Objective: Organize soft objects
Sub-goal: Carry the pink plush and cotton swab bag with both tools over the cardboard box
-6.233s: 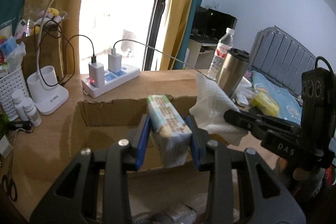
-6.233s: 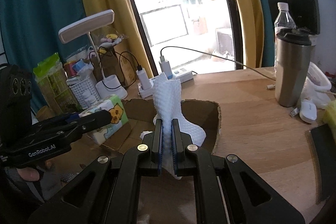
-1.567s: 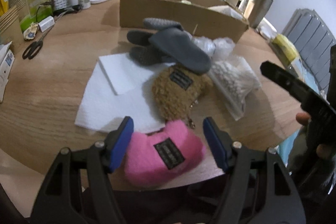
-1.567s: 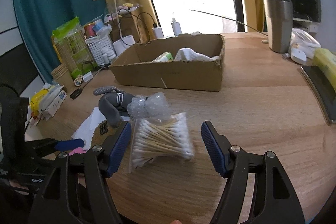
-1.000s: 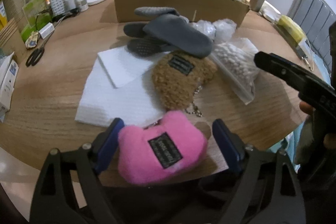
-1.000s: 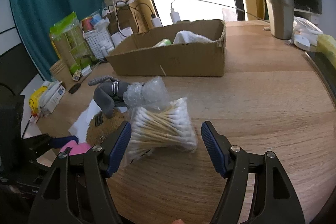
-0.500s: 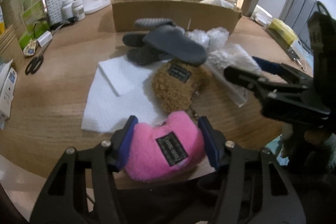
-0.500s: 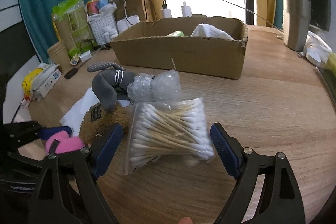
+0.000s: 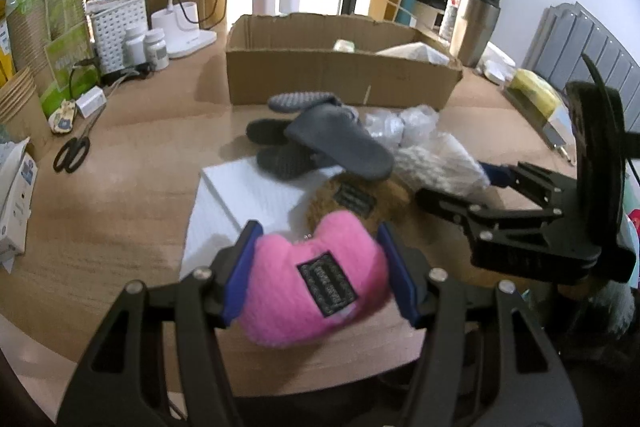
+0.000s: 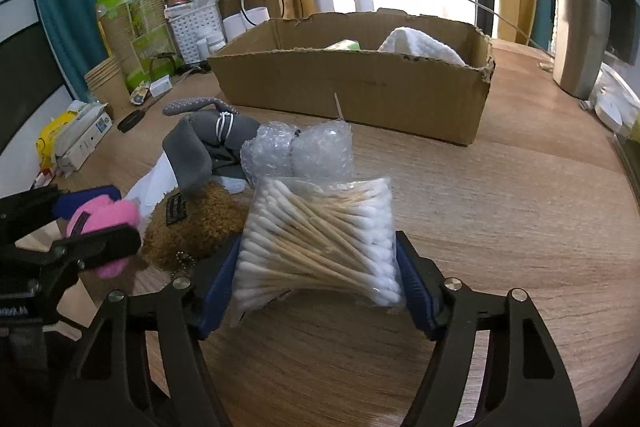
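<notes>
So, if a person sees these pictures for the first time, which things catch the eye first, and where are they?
First, the pink plush pouch, clamped between the left gripper's blue pads, nearest the camera. Next, the bag of cotton swabs between the right gripper's closing jaws on the wooden table. Behind stands the open cardboard box.

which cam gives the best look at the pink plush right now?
Left wrist. The pink plush fills the centre between the left gripper pads, its black label facing the lens, slightly blurred. The right wrist view shows only part of the plush at the left edge, mostly hidden behind a gripper finger, label hidden.
</notes>
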